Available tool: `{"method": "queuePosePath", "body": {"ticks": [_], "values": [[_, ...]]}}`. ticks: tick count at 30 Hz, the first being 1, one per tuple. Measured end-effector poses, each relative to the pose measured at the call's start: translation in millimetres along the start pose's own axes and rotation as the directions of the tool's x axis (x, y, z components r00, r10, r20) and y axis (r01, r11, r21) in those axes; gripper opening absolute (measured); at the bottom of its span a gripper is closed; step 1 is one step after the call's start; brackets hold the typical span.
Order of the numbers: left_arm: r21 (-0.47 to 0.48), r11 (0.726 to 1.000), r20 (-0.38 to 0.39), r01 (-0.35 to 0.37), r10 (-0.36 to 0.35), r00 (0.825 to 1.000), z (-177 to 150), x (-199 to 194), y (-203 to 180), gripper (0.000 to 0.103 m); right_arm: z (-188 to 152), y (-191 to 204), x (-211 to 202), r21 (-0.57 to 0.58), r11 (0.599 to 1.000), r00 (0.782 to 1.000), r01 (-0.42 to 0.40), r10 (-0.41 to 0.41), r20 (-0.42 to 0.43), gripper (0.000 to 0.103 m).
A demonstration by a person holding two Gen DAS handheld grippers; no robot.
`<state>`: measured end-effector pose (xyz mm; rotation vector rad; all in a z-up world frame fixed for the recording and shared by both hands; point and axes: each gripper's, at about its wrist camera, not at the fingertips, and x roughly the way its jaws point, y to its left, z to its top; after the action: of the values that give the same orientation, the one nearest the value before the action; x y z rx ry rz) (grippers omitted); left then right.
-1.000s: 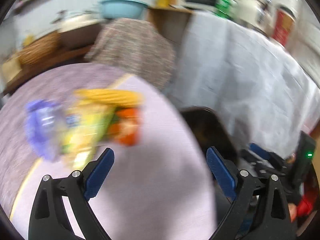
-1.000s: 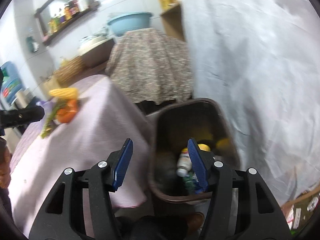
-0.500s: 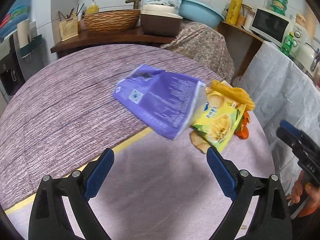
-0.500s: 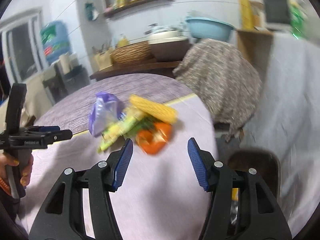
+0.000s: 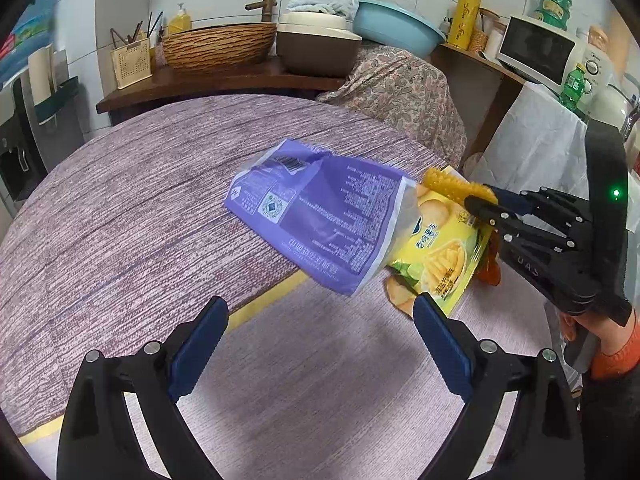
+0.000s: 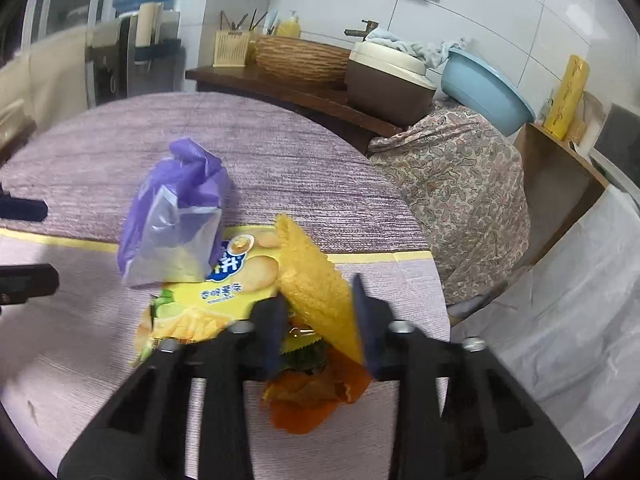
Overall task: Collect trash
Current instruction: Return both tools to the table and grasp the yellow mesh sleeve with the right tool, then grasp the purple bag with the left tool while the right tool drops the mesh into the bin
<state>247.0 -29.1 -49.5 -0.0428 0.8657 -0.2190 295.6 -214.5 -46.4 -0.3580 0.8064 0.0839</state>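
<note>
On the round purple-clothed table (image 5: pixel 120 220) lies a pile: a purple bag (image 5: pixel 320 216) (image 6: pixel 176 224), a yellow crisp packet (image 5: pixel 440 252) (image 6: pixel 216 296), a corn cob (image 5: pixel 448 184) (image 6: pixel 312 280) and orange scraps (image 6: pixel 312 396). My right gripper (image 6: pixel 320 320) (image 5: pixel 484 204) reaches in from the right. Its jaws are closing, with the cob between the blue pads, and both pads touch the cob. My left gripper (image 5: pixel 320 344) hovers open over bare cloth just short of the purple bag, nothing between its fingers.
The table's edge runs close behind the pile. Beyond it stand a paisley-covered object (image 5: pixel 404 88) and a white-draped unit (image 5: pixel 536 152). A wooden counter at the back carries a wicker basket (image 5: pixel 218 44), a brown pot (image 5: pixel 316 46) and a blue basin (image 5: pixel 396 30).
My right gripper swung from over the bin to the pile on the table, and its jaws narrowed around the corn cob. The left gripper swung over the table, then held still.
</note>
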Motion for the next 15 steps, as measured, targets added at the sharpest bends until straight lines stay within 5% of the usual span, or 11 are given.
{"method": "queuePosePath", "body": {"ticks": [15], "values": [[-0.029, 0.998, 0.036, -0.059, 0.06, 0.998, 38, 34, -40, 0.092, -12, -32, -58, 0.145, 0.987, 0.981, 0.069, -0.093, 0.171, 0.011]]}}
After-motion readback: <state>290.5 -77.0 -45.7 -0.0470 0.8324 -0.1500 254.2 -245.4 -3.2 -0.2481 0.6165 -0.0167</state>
